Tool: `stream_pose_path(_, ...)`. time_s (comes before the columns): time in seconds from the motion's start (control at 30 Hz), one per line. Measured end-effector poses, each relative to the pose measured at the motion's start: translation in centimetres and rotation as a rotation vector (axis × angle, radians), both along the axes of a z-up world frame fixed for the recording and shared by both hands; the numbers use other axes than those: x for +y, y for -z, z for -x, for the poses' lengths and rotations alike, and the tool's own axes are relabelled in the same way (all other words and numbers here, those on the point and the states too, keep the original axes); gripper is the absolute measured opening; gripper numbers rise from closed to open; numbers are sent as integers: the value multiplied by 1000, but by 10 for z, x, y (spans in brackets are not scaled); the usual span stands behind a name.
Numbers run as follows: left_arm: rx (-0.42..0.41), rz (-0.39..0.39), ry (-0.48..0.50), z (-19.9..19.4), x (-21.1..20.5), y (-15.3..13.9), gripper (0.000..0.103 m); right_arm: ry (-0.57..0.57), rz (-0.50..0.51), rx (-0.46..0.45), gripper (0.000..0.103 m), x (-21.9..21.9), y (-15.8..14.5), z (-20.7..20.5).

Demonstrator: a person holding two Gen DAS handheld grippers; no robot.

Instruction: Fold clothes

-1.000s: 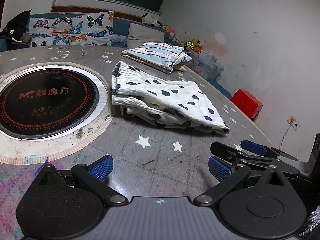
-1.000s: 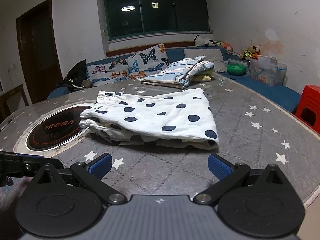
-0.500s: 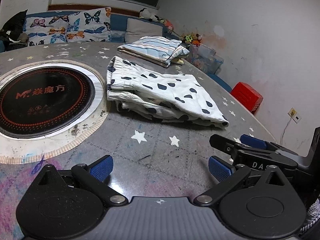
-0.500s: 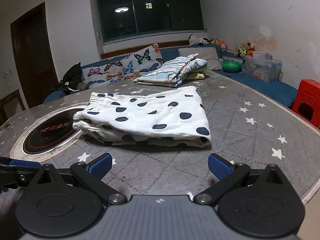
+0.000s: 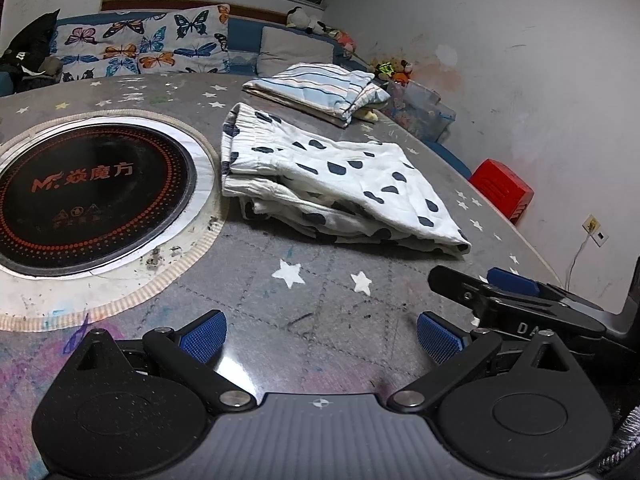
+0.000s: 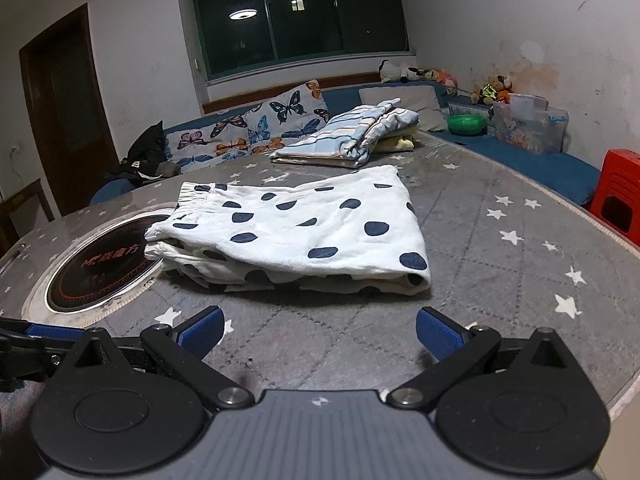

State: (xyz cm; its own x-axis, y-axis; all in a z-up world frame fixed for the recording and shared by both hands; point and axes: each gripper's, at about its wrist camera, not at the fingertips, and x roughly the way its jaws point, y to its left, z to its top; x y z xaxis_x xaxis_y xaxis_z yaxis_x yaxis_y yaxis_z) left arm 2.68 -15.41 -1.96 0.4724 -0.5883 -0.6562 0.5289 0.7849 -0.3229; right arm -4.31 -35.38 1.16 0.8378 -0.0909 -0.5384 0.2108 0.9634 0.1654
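Note:
A white garment with dark blue dots lies folded on the grey star-patterned table; it also shows in the right wrist view. My left gripper is open and empty, low over the table in front of the garment. My right gripper is open and empty, also short of the garment's near edge. The right gripper's fingers show at the right of the left wrist view. A folded blue-striped garment lies further back.
A round black induction cooktop is set into the table left of the garment. A sofa with butterfly cushions runs behind the table. A red stool and a plastic box of toys stand at the right.
Both grippers have shifted slightly, the views tilting and drawing a little closer to the dotted garment. The garment has not moved. Both grippers stay open.

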Motion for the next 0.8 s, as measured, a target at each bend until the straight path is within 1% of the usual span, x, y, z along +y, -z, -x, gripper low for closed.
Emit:
stream_pose_path(0.47,31,-26,-12,-12,-7,3,103,9,-11,28,103,-7,1,-6)
stream_pose_path(0.8,34,-29,1,-16,-13,4,103,11,-12,31,103,-9,0,-13)
